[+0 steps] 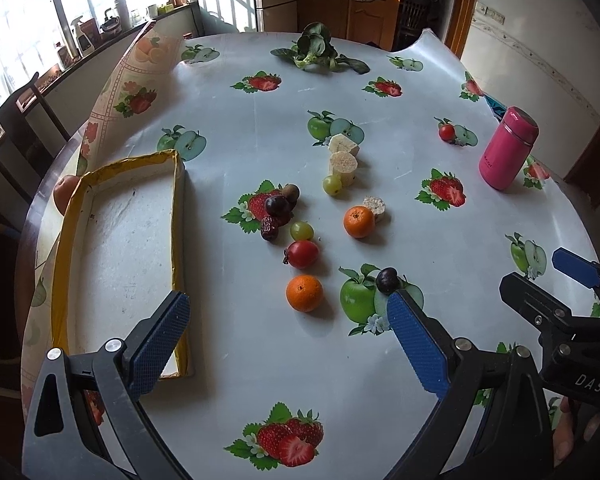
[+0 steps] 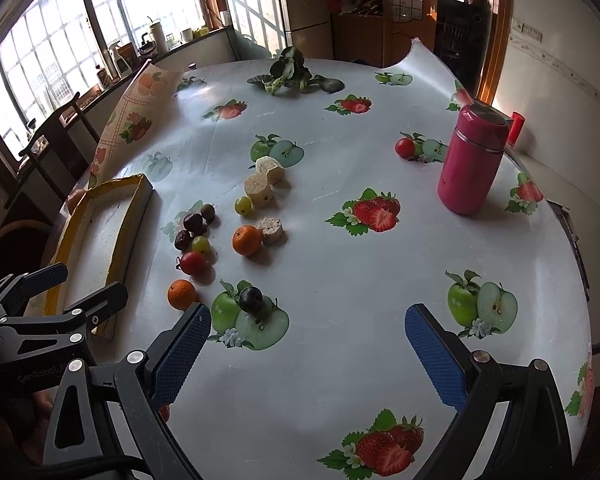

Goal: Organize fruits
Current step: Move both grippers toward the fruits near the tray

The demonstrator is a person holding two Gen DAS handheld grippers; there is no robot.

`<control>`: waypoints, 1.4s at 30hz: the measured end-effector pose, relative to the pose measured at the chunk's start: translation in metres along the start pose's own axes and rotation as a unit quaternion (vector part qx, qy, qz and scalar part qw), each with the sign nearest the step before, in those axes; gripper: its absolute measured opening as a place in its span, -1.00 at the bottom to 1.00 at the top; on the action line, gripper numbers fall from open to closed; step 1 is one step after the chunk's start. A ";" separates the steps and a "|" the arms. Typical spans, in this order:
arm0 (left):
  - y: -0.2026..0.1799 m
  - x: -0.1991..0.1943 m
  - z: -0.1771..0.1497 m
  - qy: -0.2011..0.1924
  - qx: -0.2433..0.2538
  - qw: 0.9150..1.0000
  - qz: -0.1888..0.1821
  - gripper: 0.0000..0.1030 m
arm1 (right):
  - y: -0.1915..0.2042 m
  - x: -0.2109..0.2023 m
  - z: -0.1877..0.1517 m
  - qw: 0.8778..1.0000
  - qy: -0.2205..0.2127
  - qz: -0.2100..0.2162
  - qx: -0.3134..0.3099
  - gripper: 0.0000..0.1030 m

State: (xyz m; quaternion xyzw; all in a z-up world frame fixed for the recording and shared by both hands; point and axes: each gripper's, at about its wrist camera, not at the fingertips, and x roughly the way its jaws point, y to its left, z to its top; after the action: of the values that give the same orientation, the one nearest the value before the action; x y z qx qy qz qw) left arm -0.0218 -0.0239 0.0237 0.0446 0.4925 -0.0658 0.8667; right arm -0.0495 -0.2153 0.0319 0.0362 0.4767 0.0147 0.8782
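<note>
Fruit loose on the table (image 1: pixel 260 360), both grippers empty.
Left to right: yellow-rimmed tray (image 1: pixel 120 216), left gripper (image 1: pixel 288 320) with fingers spread, fruit cluster including near orange (image 1: pixel 304 293), right gripper (image 2: pixel 308 338) fingers spread, pink flask (image 1: pixel 507 148).

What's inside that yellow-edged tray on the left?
Nothing visible: the yellow-edged tray shows only its bare white floor, and all fruit lies outside on the table. The left gripper's finger covers the tray's near corner.
</note>
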 end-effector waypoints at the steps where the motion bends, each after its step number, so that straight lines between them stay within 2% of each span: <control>1: 0.000 0.000 0.000 0.000 0.000 1.000 -0.001 0.94 | -0.001 0.000 0.000 1.000 0.000 0.001 0.000 0.92; 22: -0.001 0.009 -0.006 0.010 0.002 1.000 -0.006 0.94 | -0.019 0.002 -0.001 1.000 0.003 -0.004 0.007 0.92; 26: 0.000 0.015 -0.011 0.021 0.004 1.000 -0.009 0.94 | -0.024 0.005 -0.002 1.000 0.005 -0.006 0.012 0.92; 33: -0.007 0.023 -0.020 0.042 0.014 0.998 -0.035 0.93 | -0.023 0.012 -0.008 1.000 0.015 -0.004 0.010 0.92; 42: -0.012 0.030 -0.022 0.059 0.018 0.997 -0.042 0.94 | -0.023 0.014 -0.008 1.000 0.020 -0.017 0.001 0.92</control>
State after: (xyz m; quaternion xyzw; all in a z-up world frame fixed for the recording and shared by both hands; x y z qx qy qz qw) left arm -0.0275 -0.0348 -0.0138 0.0437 0.5433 -0.1082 0.8314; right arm -0.0492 -0.2368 0.0138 0.0290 0.4947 0.0002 0.8686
